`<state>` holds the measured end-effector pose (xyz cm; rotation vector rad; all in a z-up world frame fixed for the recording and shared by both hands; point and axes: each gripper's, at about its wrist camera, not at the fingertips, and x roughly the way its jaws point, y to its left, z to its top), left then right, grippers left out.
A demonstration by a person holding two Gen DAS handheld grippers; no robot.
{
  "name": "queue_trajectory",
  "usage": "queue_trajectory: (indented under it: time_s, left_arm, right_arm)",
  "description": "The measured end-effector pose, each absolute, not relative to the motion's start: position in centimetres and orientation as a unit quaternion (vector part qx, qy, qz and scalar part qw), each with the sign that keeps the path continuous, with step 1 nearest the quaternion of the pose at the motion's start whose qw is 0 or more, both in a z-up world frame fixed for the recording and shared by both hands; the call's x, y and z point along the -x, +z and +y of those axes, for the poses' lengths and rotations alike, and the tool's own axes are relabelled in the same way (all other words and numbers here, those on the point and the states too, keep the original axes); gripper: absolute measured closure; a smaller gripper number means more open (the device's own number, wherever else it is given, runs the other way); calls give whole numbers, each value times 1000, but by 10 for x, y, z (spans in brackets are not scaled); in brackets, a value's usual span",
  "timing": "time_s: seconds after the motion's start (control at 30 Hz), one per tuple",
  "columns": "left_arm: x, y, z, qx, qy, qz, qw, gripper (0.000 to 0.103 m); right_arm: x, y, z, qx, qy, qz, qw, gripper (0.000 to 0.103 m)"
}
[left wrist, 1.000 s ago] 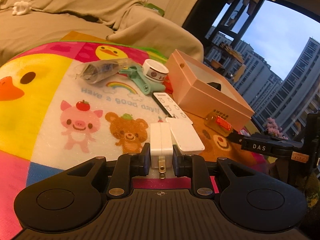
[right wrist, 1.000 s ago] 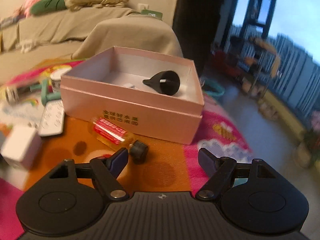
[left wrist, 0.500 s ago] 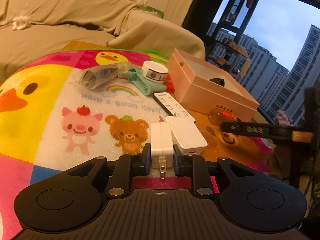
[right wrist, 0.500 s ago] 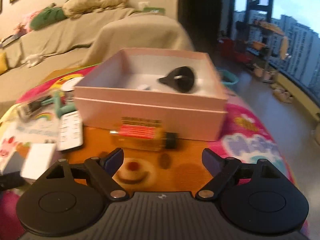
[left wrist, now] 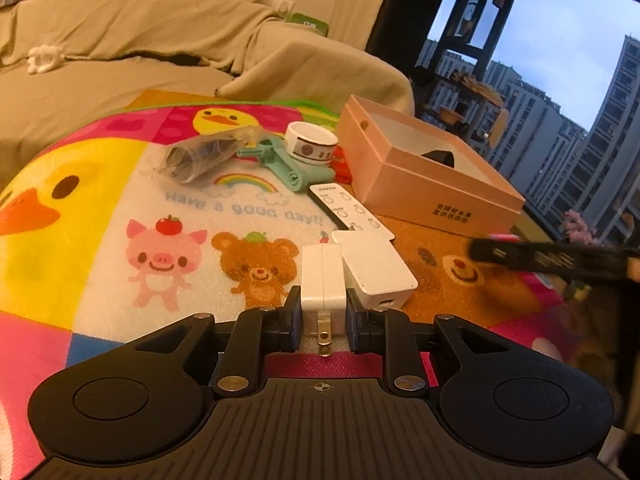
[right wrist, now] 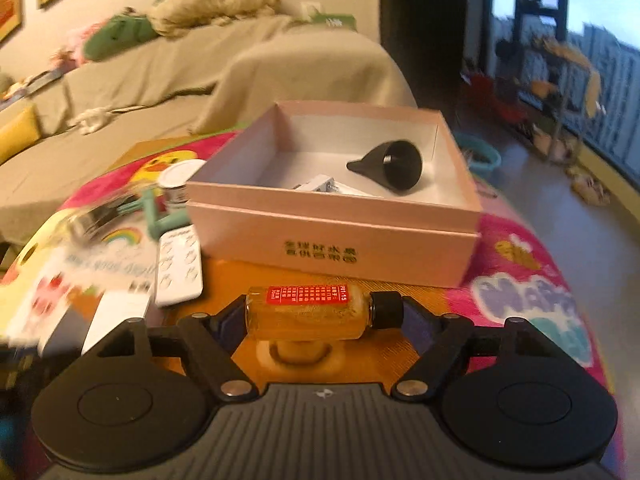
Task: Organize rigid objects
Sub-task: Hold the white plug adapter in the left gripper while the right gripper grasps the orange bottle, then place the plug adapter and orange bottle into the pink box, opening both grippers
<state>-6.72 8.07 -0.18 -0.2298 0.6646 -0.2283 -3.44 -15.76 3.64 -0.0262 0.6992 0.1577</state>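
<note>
Right gripper (right wrist: 320, 316): jaws just closed in on amber bottle (right wrist: 308, 314), held lengthwise, cap to the right, above orange mat patch. Left gripper (left wrist: 323, 316) narrow, clamped on white charger (left wrist: 322, 276), prongs toward camera. Beyond: white remote (right wrist: 179, 266), then open pink box (right wrist: 332, 252) containing black funnel (right wrist: 390, 164).

Left tongs (left wrist: 323, 314) clamp a white plug adapter (left wrist: 322, 276), seemingly lifted.

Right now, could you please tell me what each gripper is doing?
Left gripper: closed on the white charger.
Right gripper: jaws just closed in, gripping the amber bottle end to end.
</note>
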Motion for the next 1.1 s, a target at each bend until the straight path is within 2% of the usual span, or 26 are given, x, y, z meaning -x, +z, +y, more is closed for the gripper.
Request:
queue_trajectory:
  time_s: [0.27, 0.43, 0.6, 0.73, 0.87, 1.1]
  left_arm:
    - [70, 9, 70, 72, -103, 331, 935, 79]
    - [61, 49, 69, 61, -119, 294, 946, 79]
    - [8, 104, 37, 56, -177, 254, 949, 79]
    - [-65, 133, 14, 111, -195, 212, 951, 79]
    - [-119, 131, 10, 147, -176, 235, 944, 78]
    - [-61, 93, 52, 161, -180, 236, 941, 78]
  right_arm:
    - [92, 43, -191, 47, 88, 295, 950, 24]
    - [109, 49, -218, 31, 84, 270, 959, 24]
    - [105, 47, -228, 6, 86, 260, 962, 24]
    - [100, 43, -226, 0, 92, 267, 959, 24]
    - [101, 42, -226, 12, 80, 264, 961, 24]
    - [94, 43, -237, 18, 66, 260, 963, 24]
